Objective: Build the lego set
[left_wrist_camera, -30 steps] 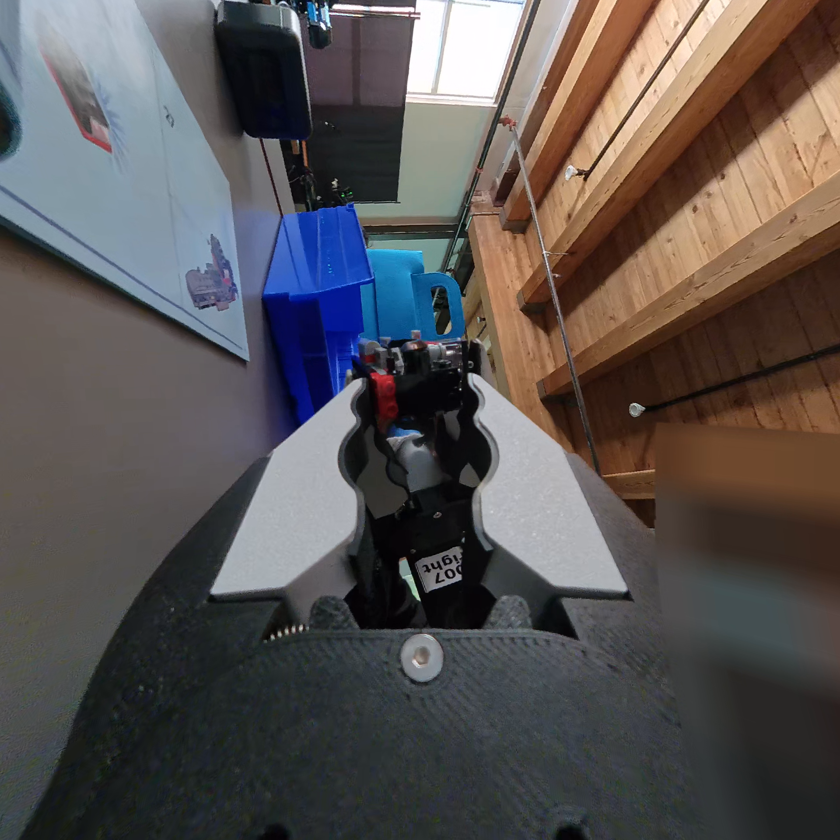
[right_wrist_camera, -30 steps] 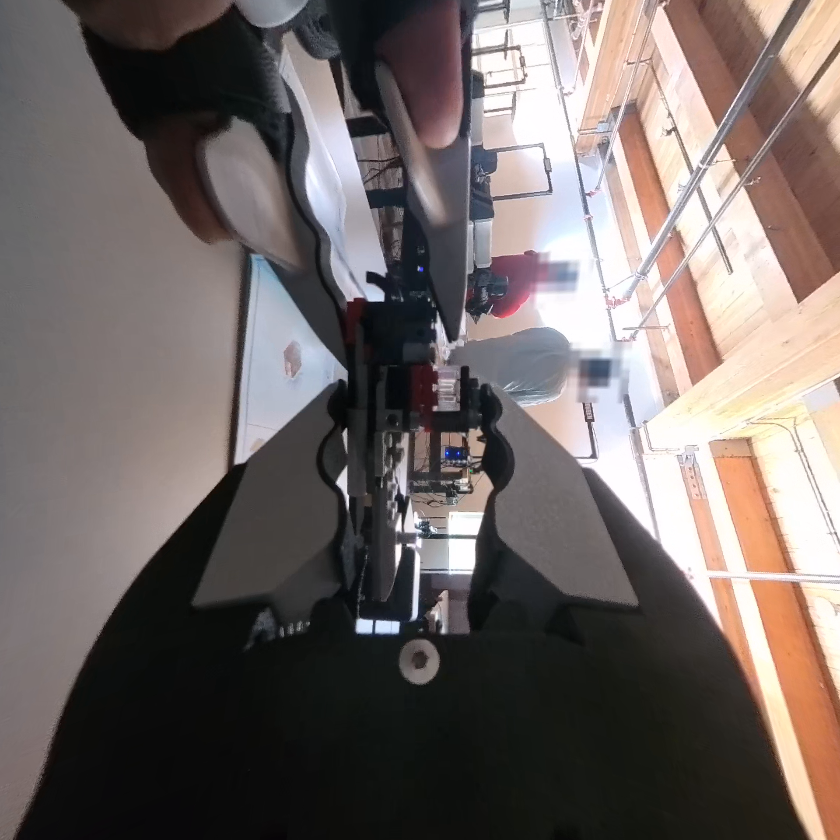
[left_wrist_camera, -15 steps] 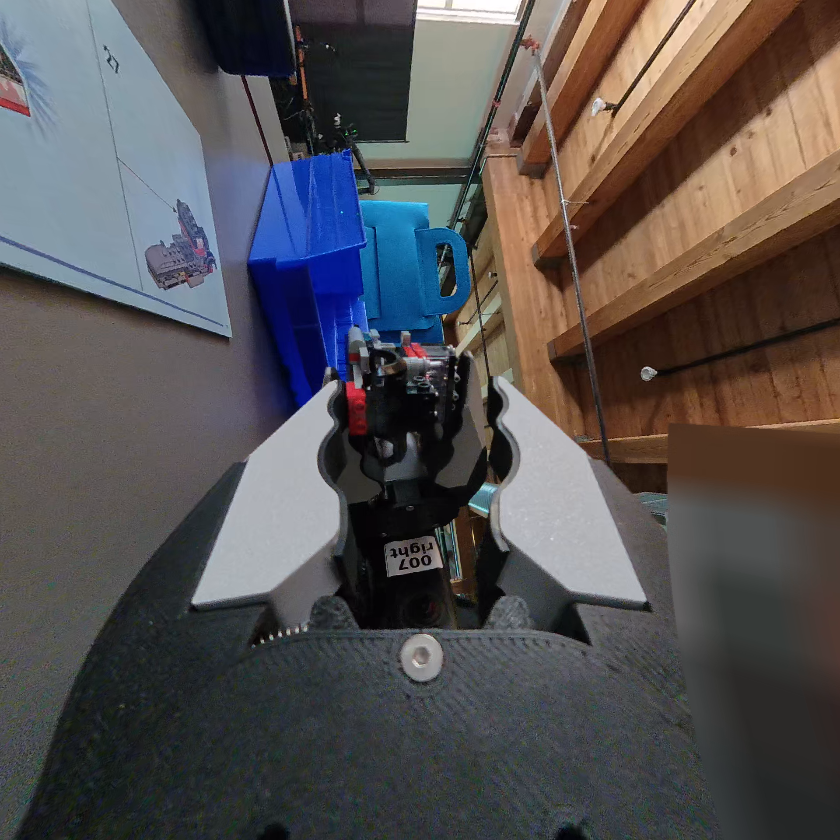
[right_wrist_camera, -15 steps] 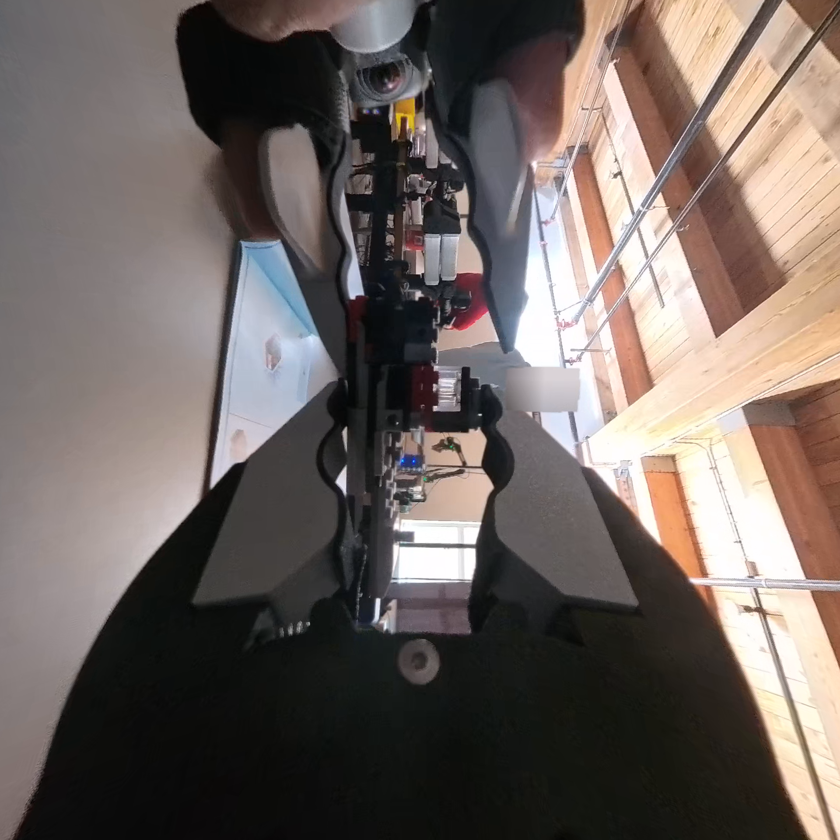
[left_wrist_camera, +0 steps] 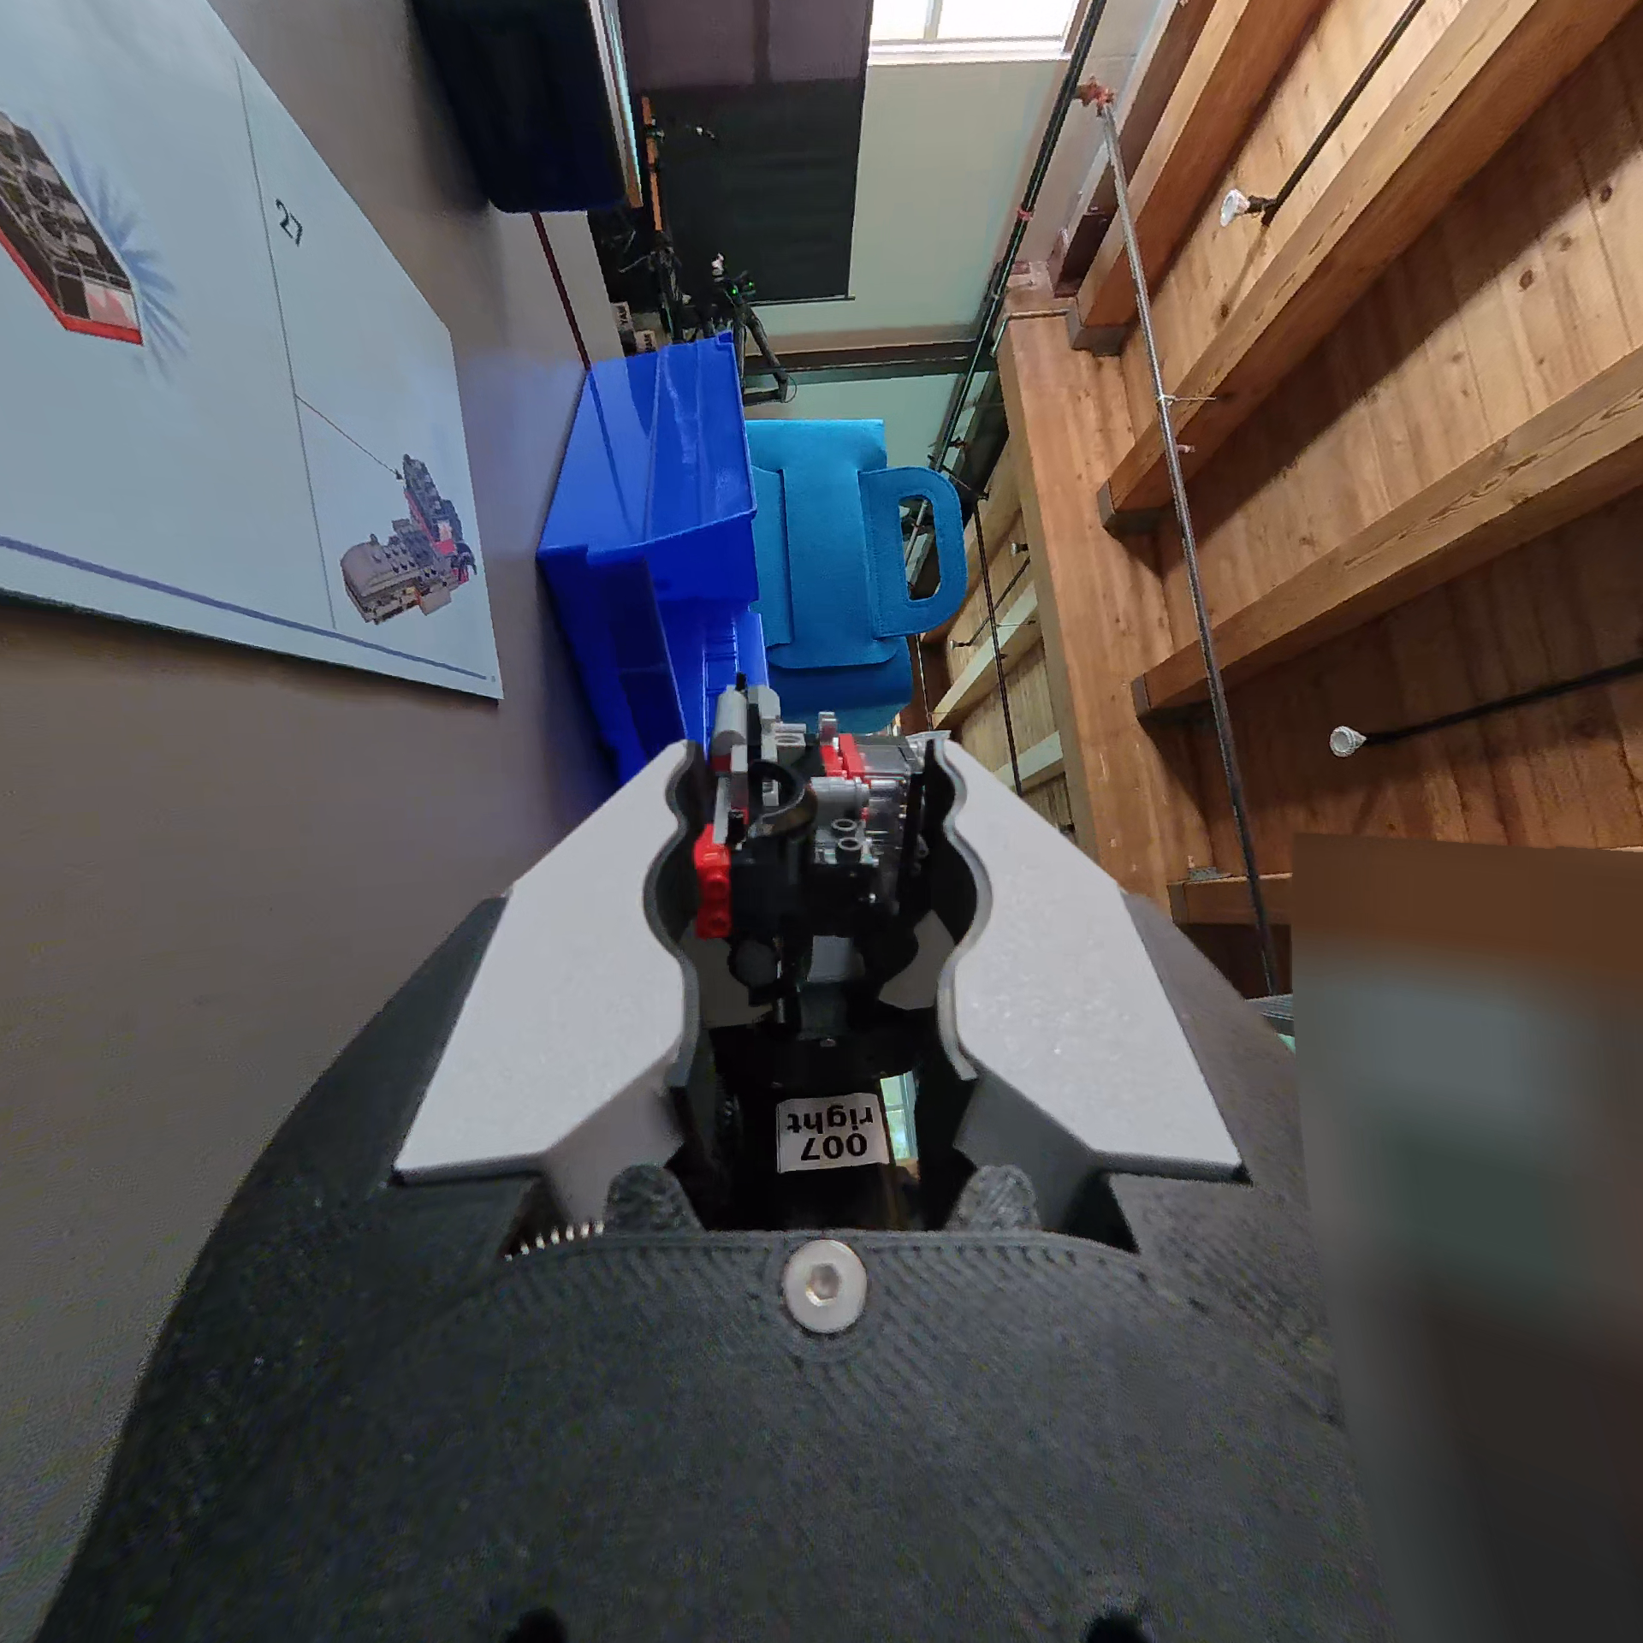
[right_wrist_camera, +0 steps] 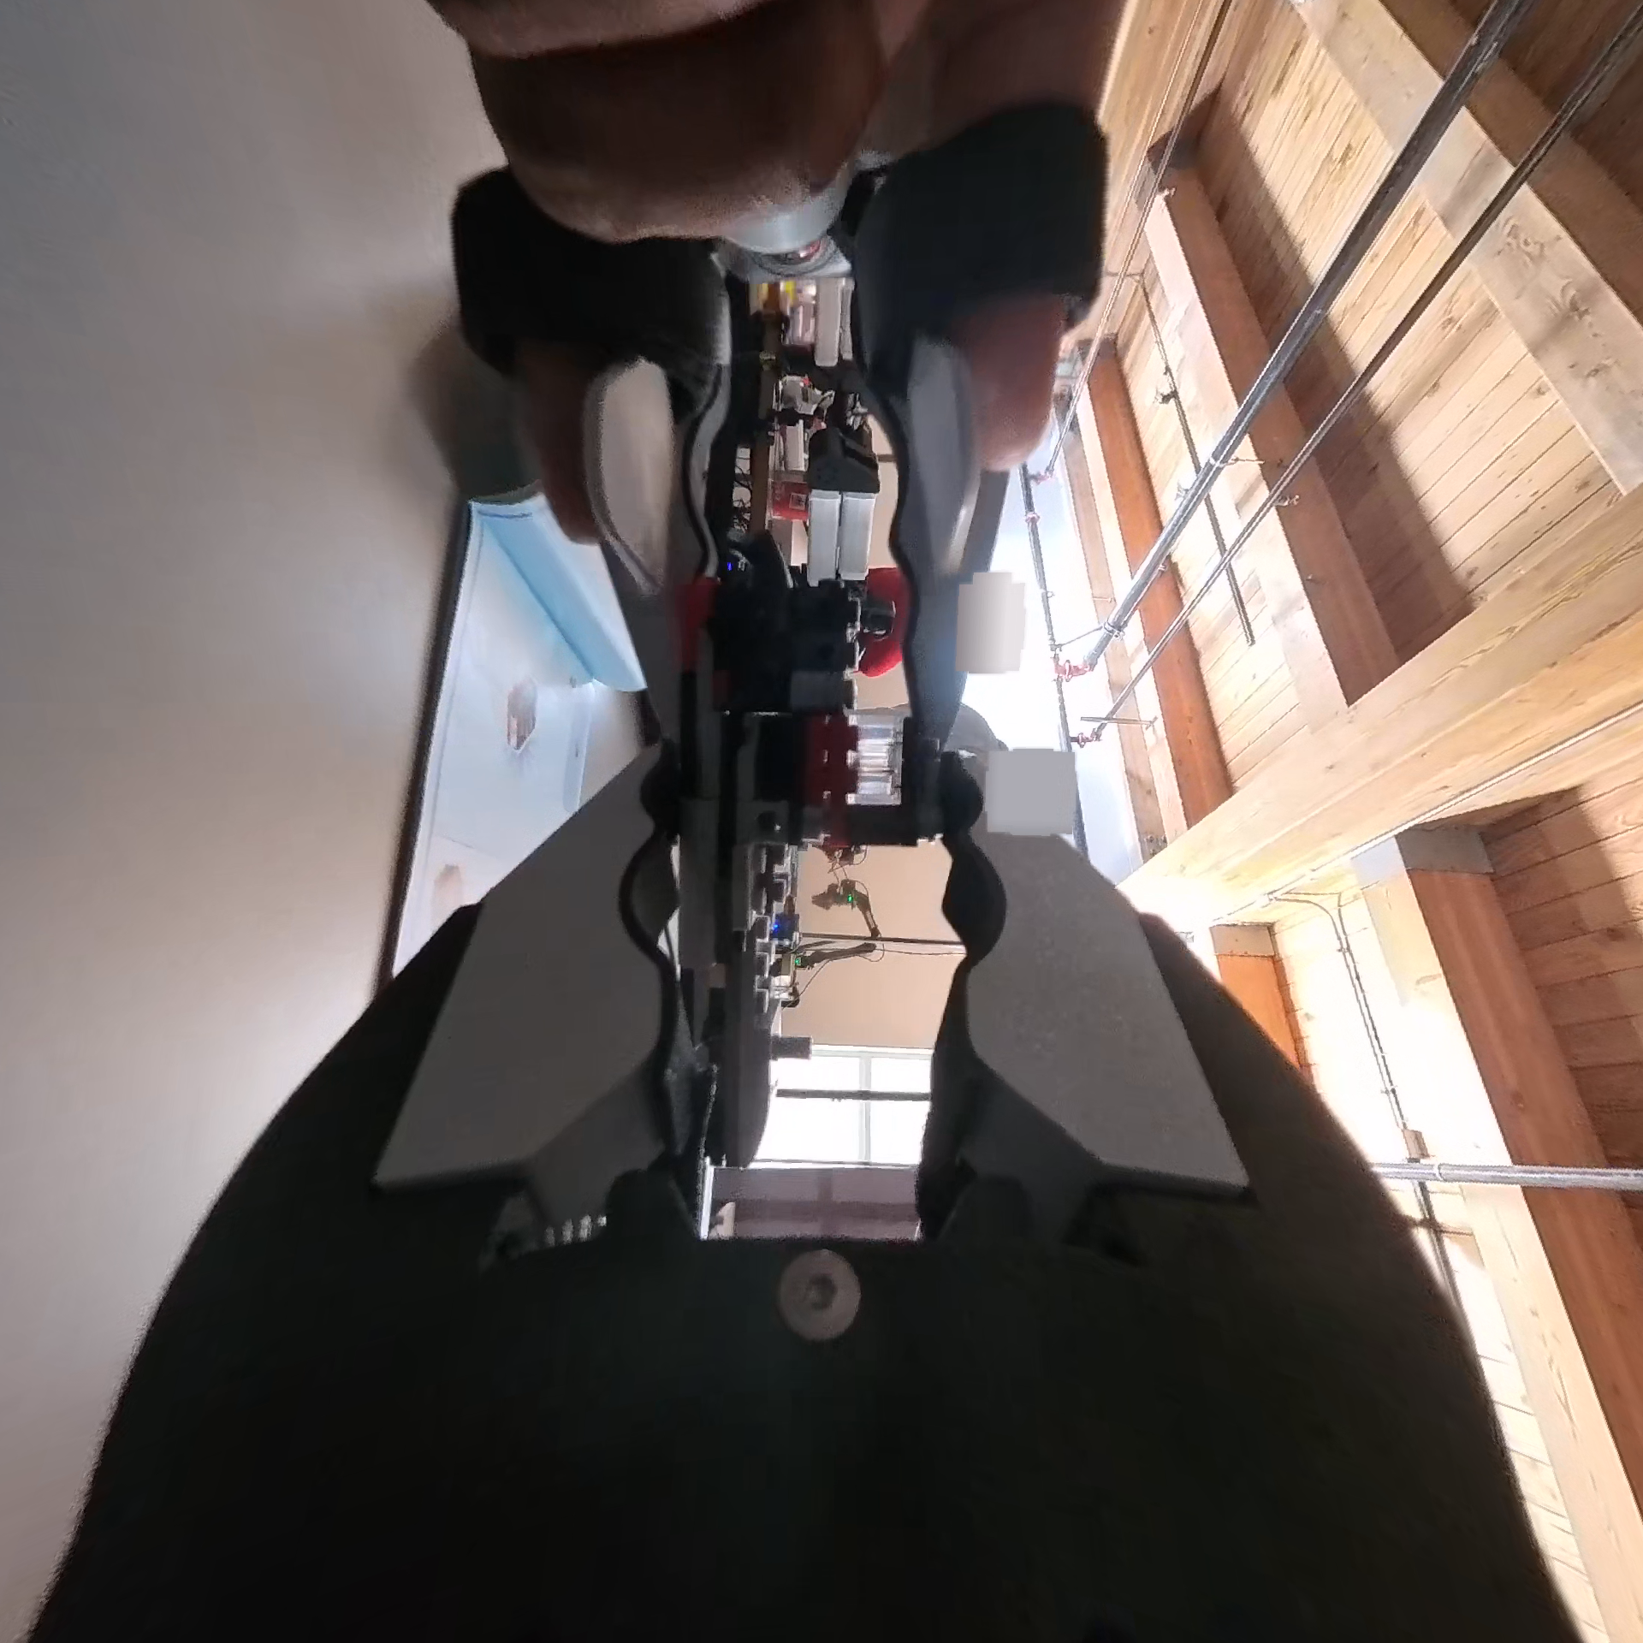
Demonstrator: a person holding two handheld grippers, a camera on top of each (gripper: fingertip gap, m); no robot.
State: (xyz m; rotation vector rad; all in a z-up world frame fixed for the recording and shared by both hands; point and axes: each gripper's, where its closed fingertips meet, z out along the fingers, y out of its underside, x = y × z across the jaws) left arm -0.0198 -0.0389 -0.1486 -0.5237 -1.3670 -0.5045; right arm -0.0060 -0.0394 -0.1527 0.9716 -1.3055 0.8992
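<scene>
A small lego model (left_wrist_camera: 782,853) of black, grey, red and clear parts hangs in the air between my two grippers, which face each other. My left gripper (left_wrist_camera: 813,765) sits around one end, with its grey fingers close against both sides. My right gripper (right_wrist_camera: 805,782) is shut on the other end of the model (right_wrist_camera: 782,640), at the red and clear bricks. The right gripper's fingers (left_wrist_camera: 911,965) show behind the model in the left wrist view. The left gripper's fingers (right_wrist_camera: 636,462) and the hand holding it (right_wrist_camera: 711,89) show in the right wrist view.
Both views are turned sideways, so the table (left_wrist_camera: 178,889) runs along the left edge. On it lie a building-instruction sheet (left_wrist_camera: 222,400), blue bins (left_wrist_camera: 649,551) and a blue felt bag (left_wrist_camera: 827,551). Wooden ceiling beams fill the right side. Blurred people stand far off. Only a small space, under 4 cm, lies between the two pairs of fingers.
My left gripper opened wider, moved forward over the model's end and narrowed onto it again. The right gripper kept its hold. Both views swung slightly.
</scene>
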